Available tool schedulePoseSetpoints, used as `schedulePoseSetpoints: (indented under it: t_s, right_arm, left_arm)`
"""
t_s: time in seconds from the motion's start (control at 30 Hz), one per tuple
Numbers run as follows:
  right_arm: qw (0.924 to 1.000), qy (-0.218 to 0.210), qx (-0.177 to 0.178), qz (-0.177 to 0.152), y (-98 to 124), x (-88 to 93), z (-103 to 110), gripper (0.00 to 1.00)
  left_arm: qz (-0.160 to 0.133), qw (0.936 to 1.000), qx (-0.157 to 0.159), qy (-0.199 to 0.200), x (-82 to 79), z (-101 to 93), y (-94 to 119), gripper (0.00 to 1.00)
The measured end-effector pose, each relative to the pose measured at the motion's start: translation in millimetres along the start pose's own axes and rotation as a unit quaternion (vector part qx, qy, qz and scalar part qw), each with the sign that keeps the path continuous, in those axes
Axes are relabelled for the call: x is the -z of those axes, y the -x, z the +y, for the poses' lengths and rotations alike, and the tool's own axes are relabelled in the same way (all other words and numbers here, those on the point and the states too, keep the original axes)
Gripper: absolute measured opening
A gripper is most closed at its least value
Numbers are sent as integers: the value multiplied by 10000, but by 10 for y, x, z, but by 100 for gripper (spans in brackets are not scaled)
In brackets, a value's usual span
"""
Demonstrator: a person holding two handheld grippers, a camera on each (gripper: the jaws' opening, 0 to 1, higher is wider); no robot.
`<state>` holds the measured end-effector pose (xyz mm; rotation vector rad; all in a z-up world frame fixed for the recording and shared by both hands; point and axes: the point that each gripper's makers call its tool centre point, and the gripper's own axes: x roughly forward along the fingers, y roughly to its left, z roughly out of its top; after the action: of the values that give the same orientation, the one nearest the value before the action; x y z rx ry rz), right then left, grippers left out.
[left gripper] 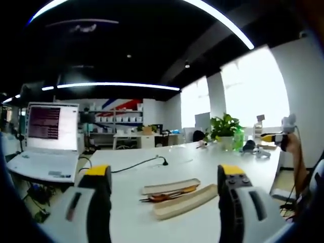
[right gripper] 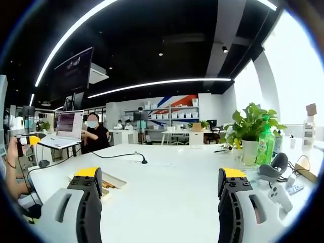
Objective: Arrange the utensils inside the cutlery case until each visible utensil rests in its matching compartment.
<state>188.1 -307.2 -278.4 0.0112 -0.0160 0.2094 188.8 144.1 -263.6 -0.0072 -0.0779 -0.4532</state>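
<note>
The cutlery case (left gripper: 171,186) lies on the white table (left gripper: 202,162), a shallow beige tray with a long pale lid piece (left gripper: 185,201) in front of it. Orange-brown utensils (left gripper: 169,195) poke out between the two parts. My left gripper (left gripper: 165,174) is open and held above the table short of the case, nothing between its jaws. My right gripper (right gripper: 161,174) is also open and empty. In the right gripper view the case (right gripper: 110,180) shows low on the left, partly behind the left jaw. The right gripper (left gripper: 276,137) appears small at the far right, in a hand.
A laptop (left gripper: 50,132) stands at the table's left end, with a black cable (left gripper: 139,163) trailing across the top. A potted plant (right gripper: 250,129), green bottle (right gripper: 266,143) and small devices (right gripper: 277,195) crowd the right end. A person (right gripper: 92,135) sits beyond the table.
</note>
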Motion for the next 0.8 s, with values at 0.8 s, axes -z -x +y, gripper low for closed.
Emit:
schedulePoseSetpoints:
  t_s: [0.8]
  right_arm:
    - [9921,499,-1047,-488,-211,-424,826,99]
  left_arm:
    - [293,9991,-178,-231,67,88,53,90]
